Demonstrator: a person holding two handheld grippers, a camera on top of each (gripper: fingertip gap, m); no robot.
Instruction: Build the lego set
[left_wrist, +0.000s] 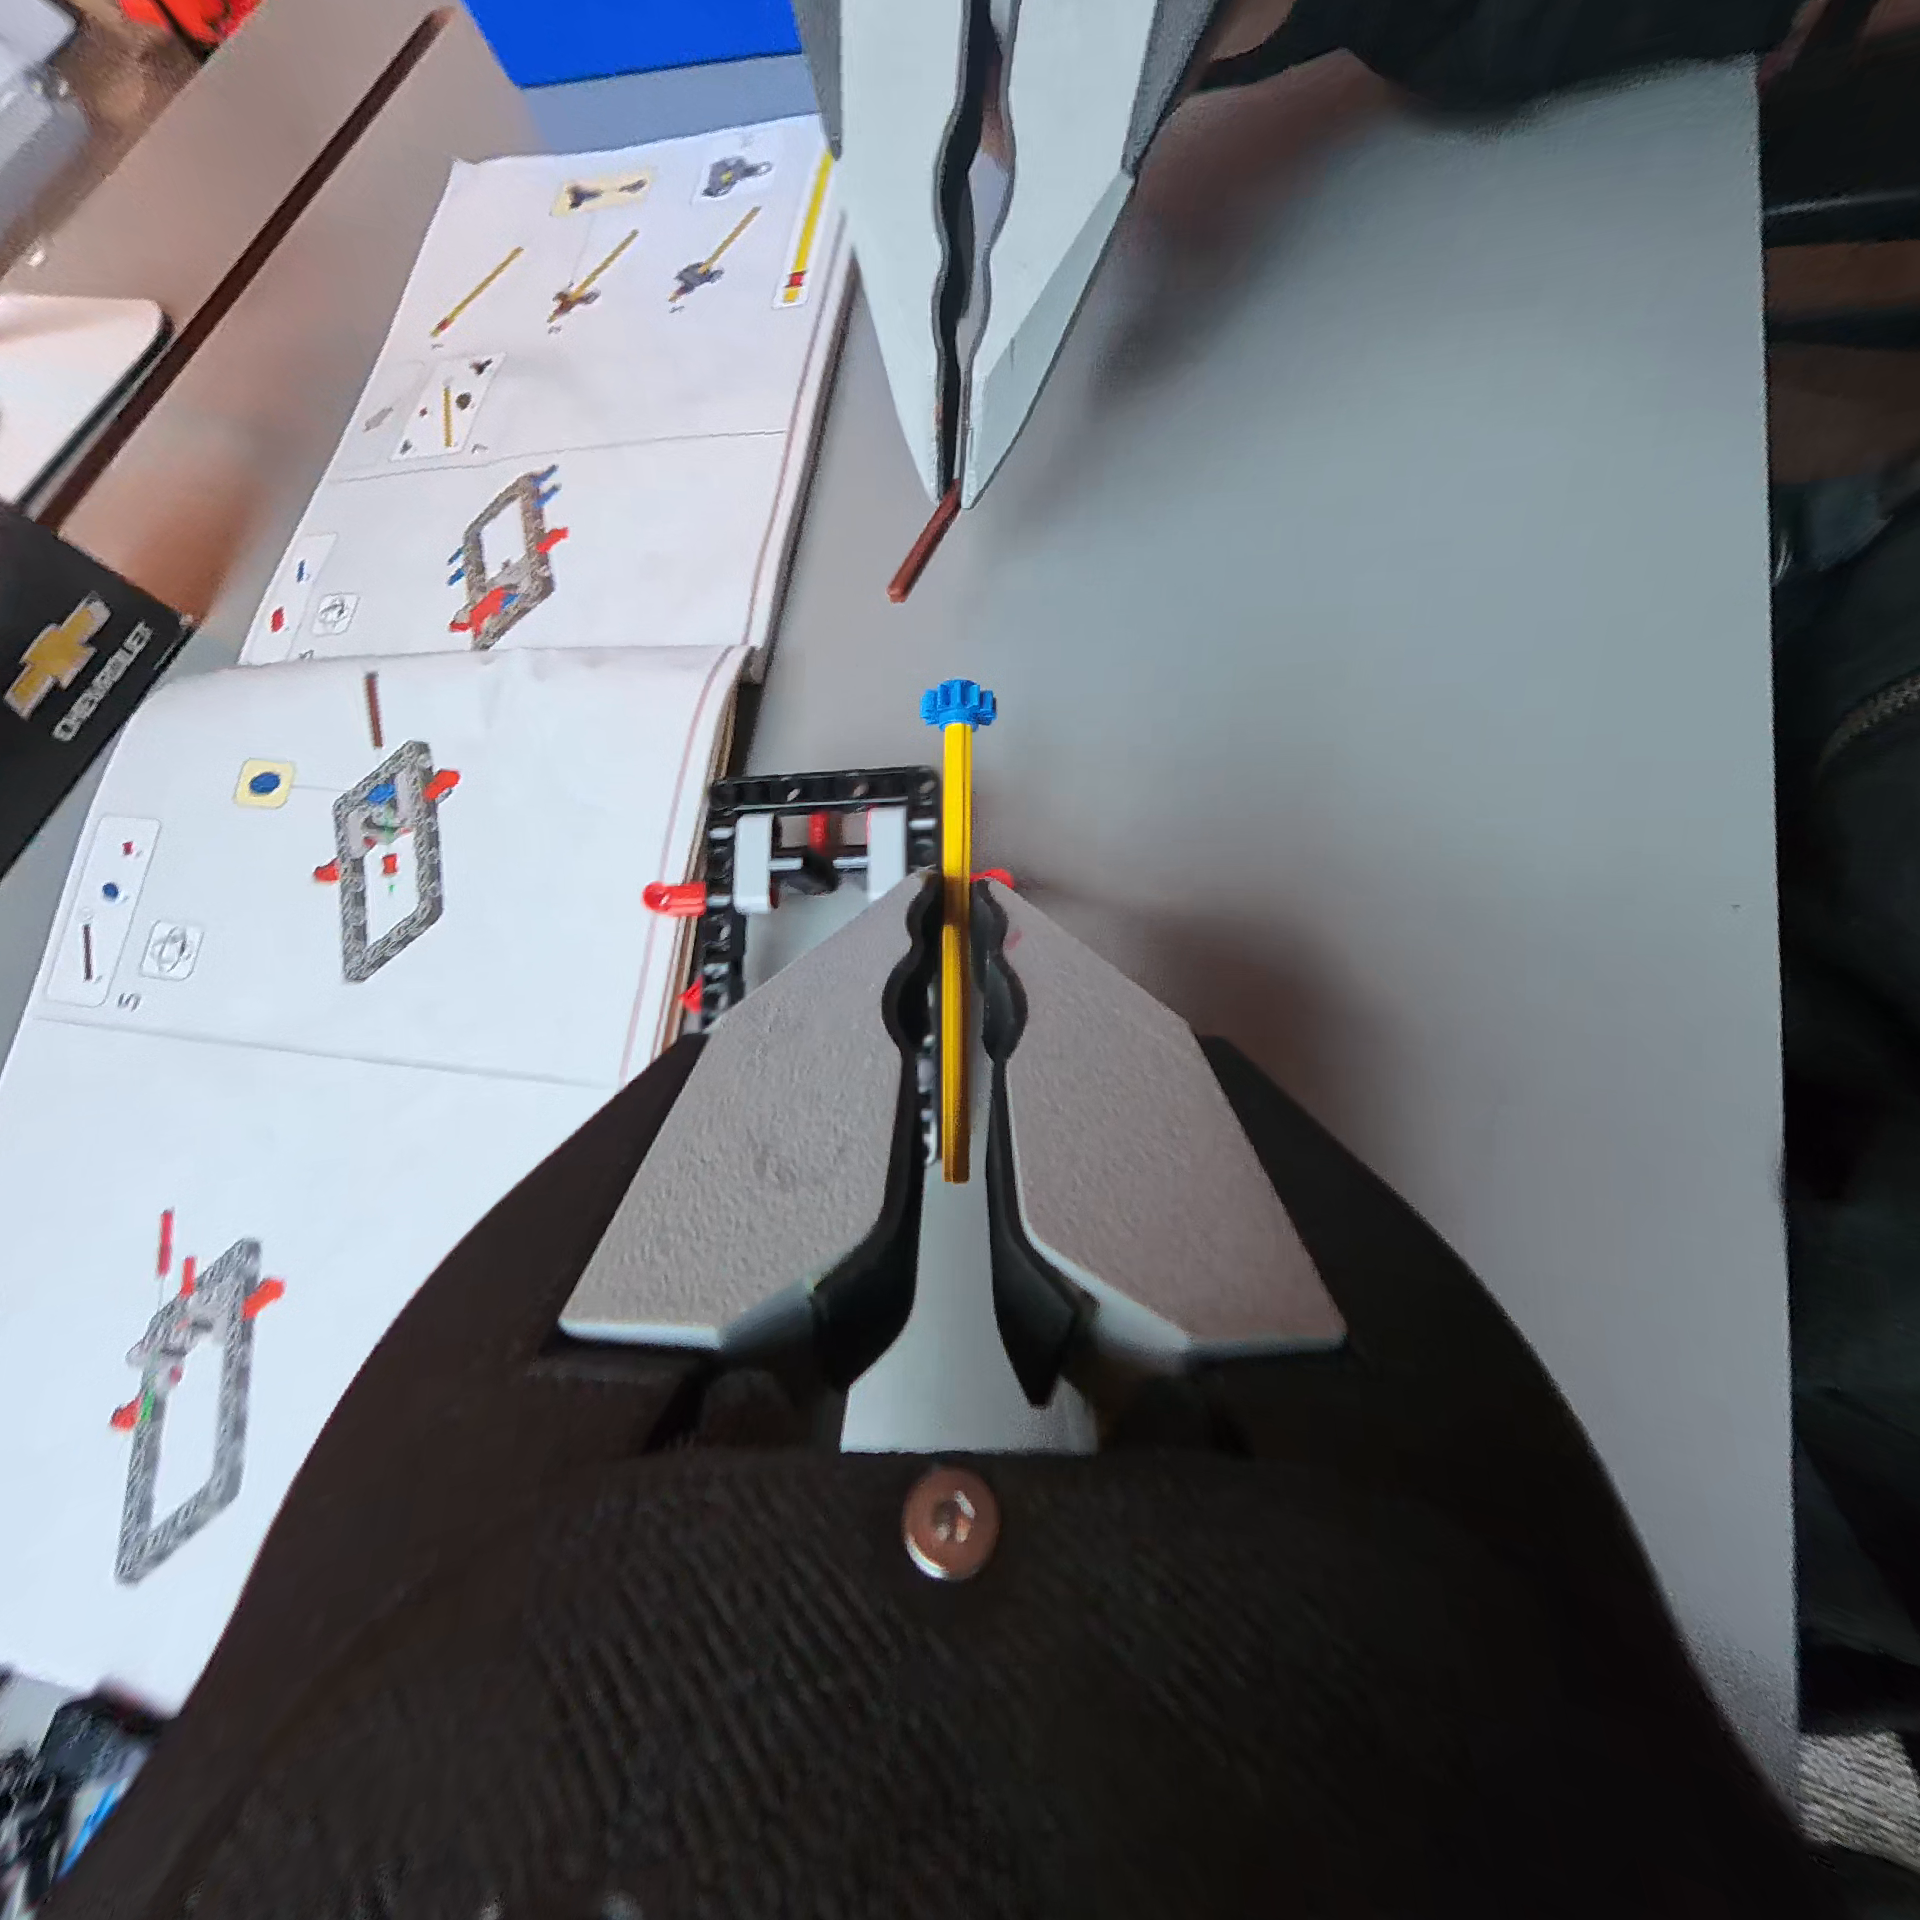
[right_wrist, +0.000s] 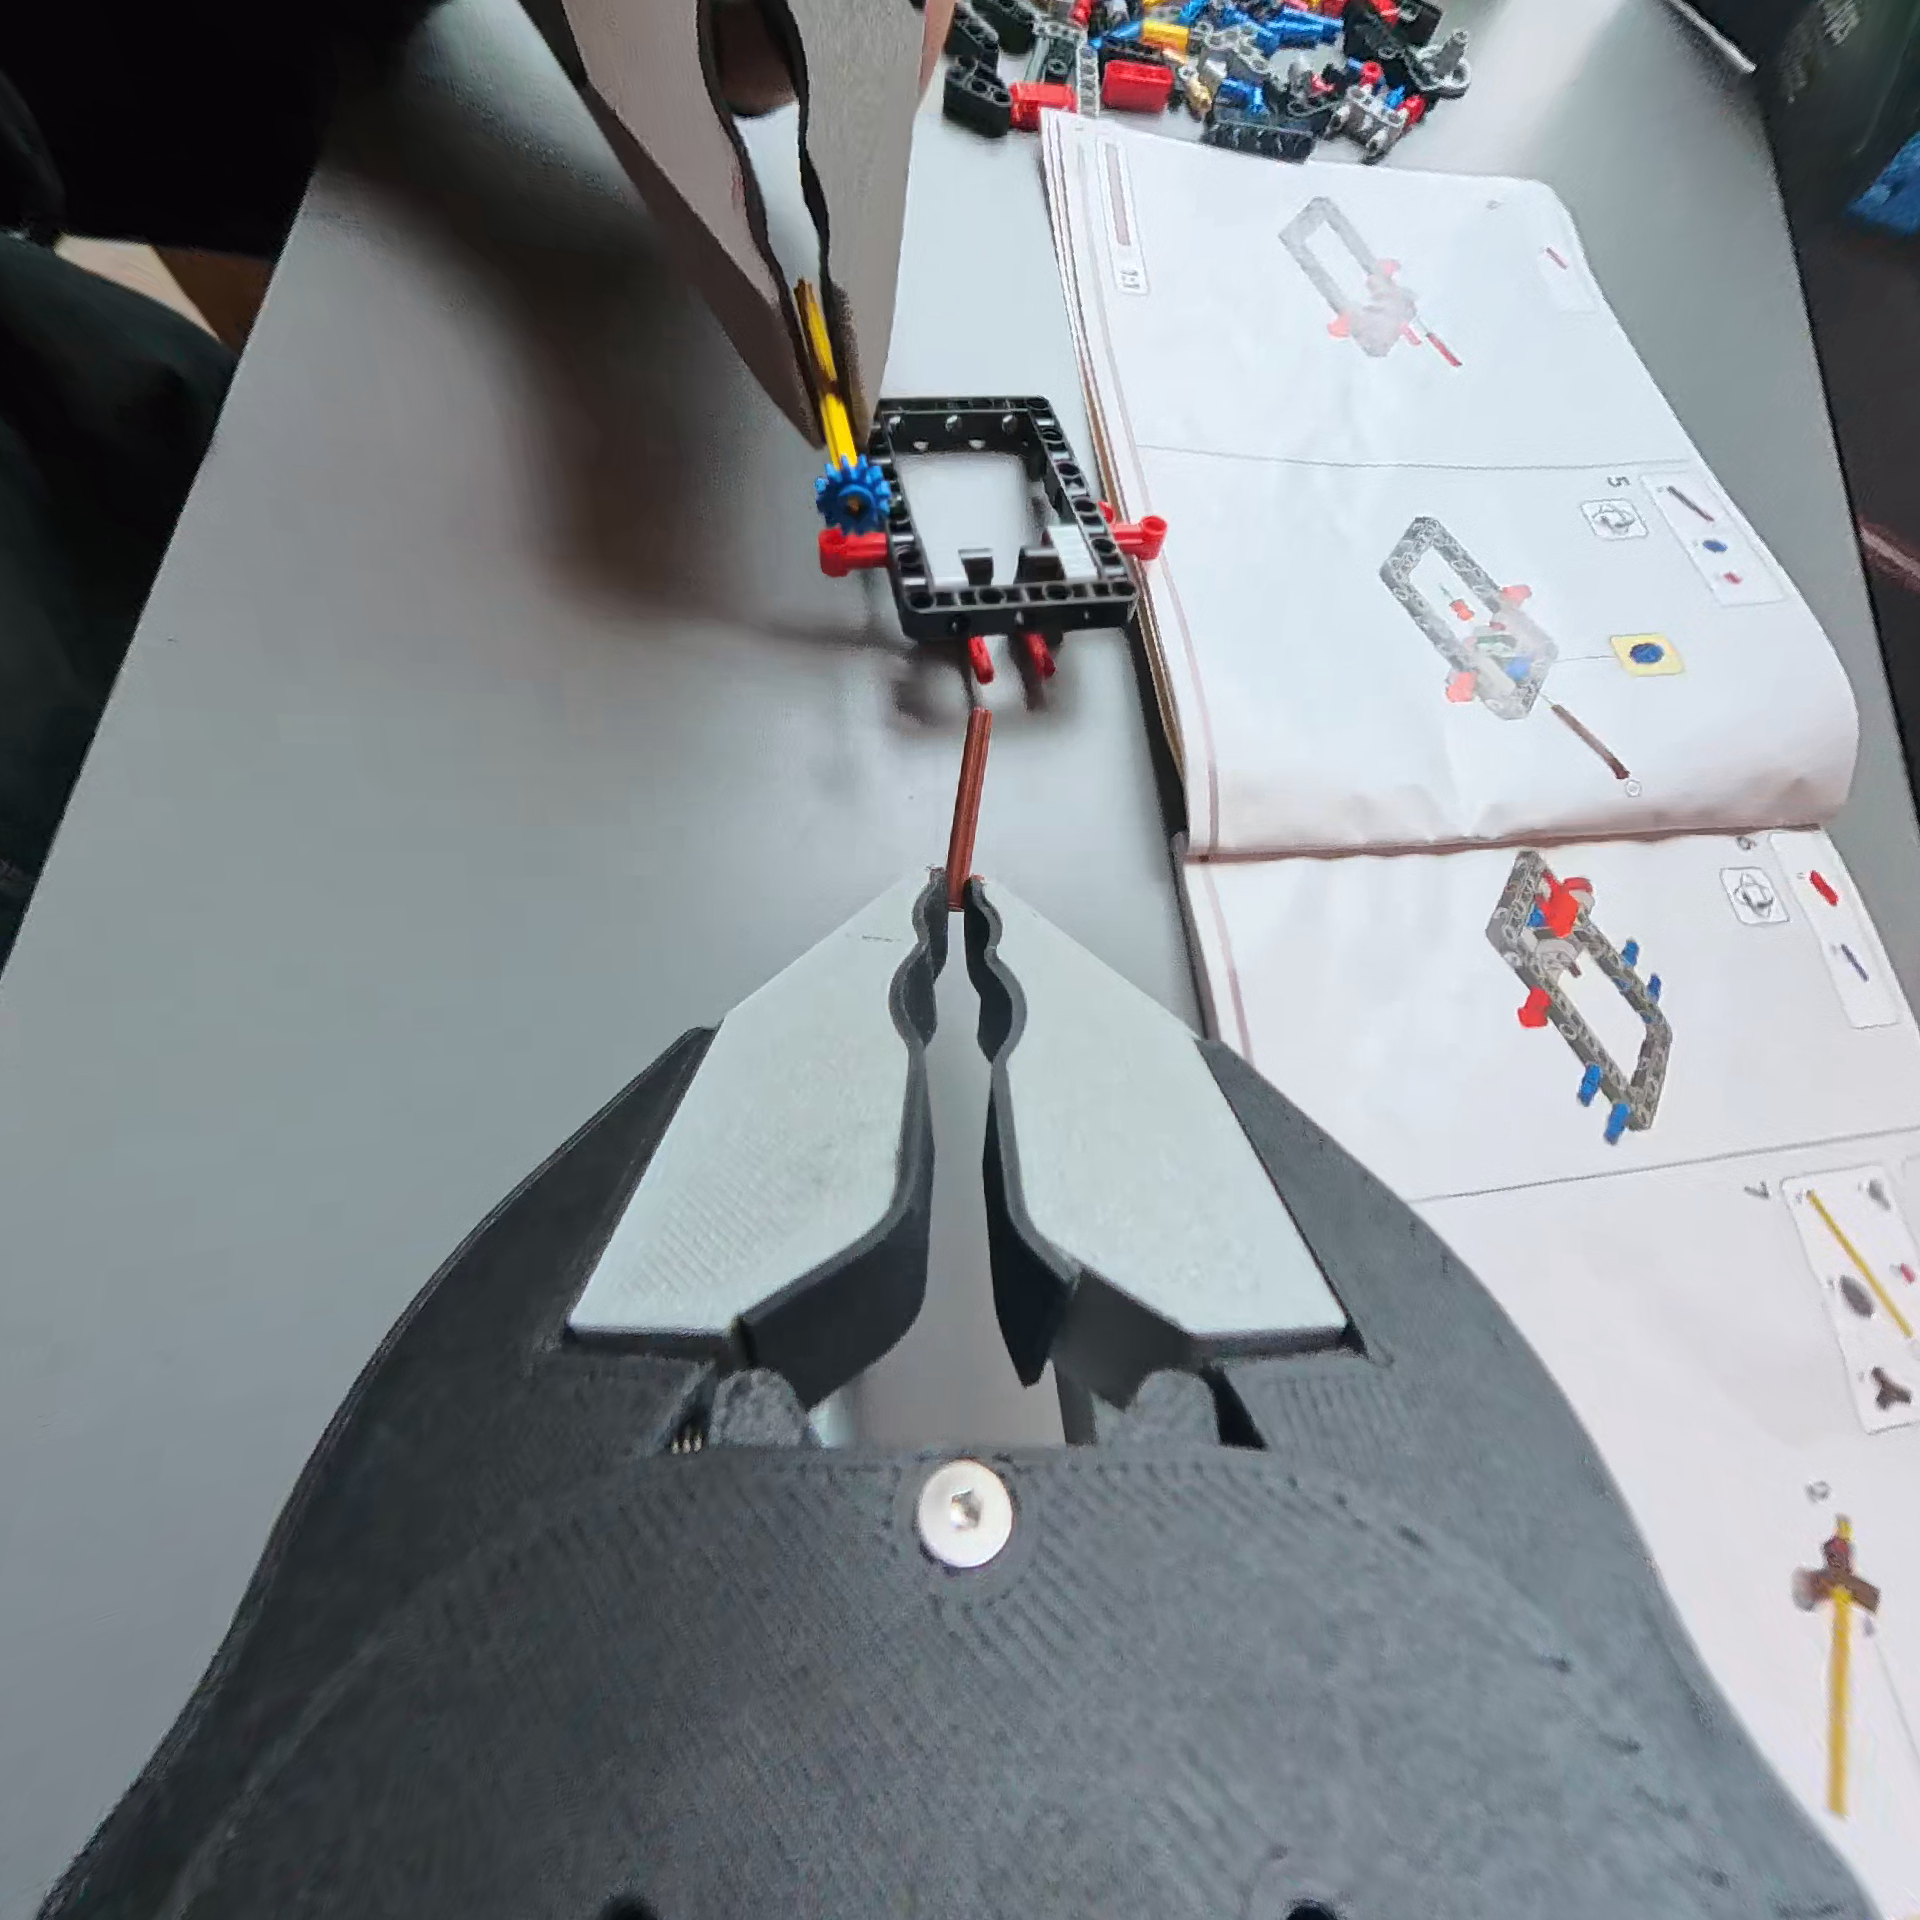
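Progress looks early: one black rectangular beam frame (right_wrist: 1003, 509) lies flat on the grey bench (right_wrist: 468, 727), just beside the open white instruction booklet (right_wrist: 1455, 468), and only small parts are fitted to it. From the right wrist view I count four red pins (right_wrist: 850, 551) sticking out of its edges: one on the left side, one on the right, two on the near end. A couple of light grey blocks sit inside the frame.

At the frame's left edge, the left tongs (left_wrist: 956, 894) are clamped on one long yellow plastic axle (left_wrist: 956, 935) with one small blue toothed gear (left_wrist: 957, 703) on its tip; the gear hangs right next to the left red pin, whether touching I cannot tell.

Further right and nearer, the right tongs (right_wrist: 956, 888) are pinched on the end of one thin brown axle (right_wrist: 969, 800), its free end aimed at the frame's near end, a little short of it.

Neither axle appears seated yet, so I judge both insertions remain, and a heap of loose mixed-colour pieces (right_wrist: 1216, 62) beyond the booklet suggests most of the set is unbuilt.
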